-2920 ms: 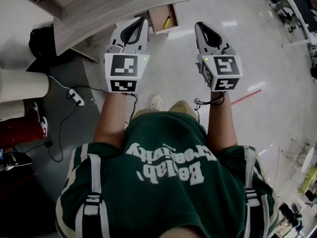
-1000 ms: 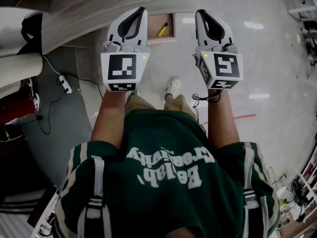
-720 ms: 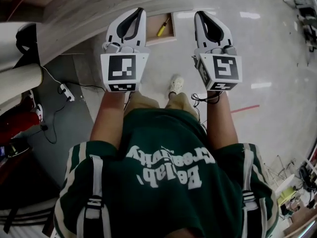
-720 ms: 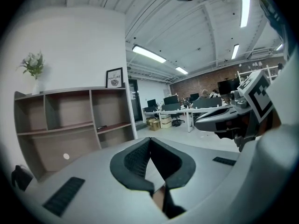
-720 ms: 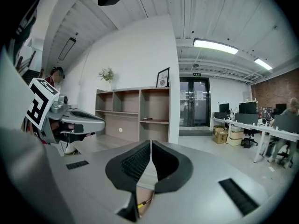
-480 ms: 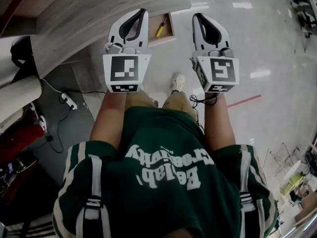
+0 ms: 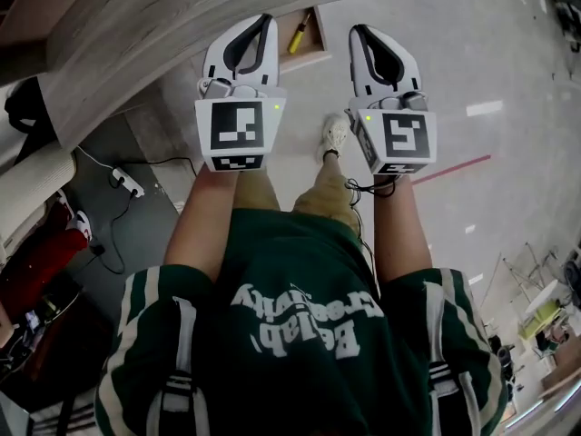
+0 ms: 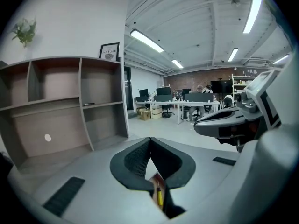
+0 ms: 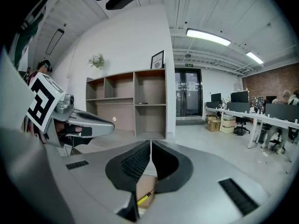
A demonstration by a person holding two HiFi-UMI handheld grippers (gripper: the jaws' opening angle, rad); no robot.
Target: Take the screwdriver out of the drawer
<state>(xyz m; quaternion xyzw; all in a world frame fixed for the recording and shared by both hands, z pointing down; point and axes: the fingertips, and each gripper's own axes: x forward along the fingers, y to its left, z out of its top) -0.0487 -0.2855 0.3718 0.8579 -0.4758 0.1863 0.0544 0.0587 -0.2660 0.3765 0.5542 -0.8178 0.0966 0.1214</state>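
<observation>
Screwdriver, place: the screwdriver [image 7: 297, 36] lies flat in the open drawer [image 7: 311, 51], which juts out from under the wooden counter [image 7: 182, 16] above the pale floor [image 7: 436, 71].
Screwdriver, long axis: in the head view it runs on a slant, with the yellow handle at the lower left and the dark shaft pointing to the upper right.
Left tool: the left tool [image 7: 264, 19] has its jaws pressed together at the tips with nothing between them. It hangs in the air just left of the drawer, apart from the screwdriver.
Right tool: the right tool [image 7: 355, 31] also has its jaws together and is empty. It is held just right of the drawer.
Between the tools: the drawer shows in the gap between them.
Left gripper view: only a sliver of drawer shows through the opening below the closed tips. The screwdriver stands almost upright in the picture there, handle low and dark end up.
Right gripper view: the same kind of sliver shows, but here the screwdriver slants, handle at lower left.
Head view alone: it shows the drawer's whole outline, the person's shoe [image 7: 335, 134] and a power strip [image 7: 127, 182] on the floor.
Gripper views alone: they show a shelf unit [image 8: 60, 106], a framed picture [image 8: 109, 51] and a plant [image 8: 25, 30] on top of it, and office desks [image 8: 187, 107] with seated people.
</observation>
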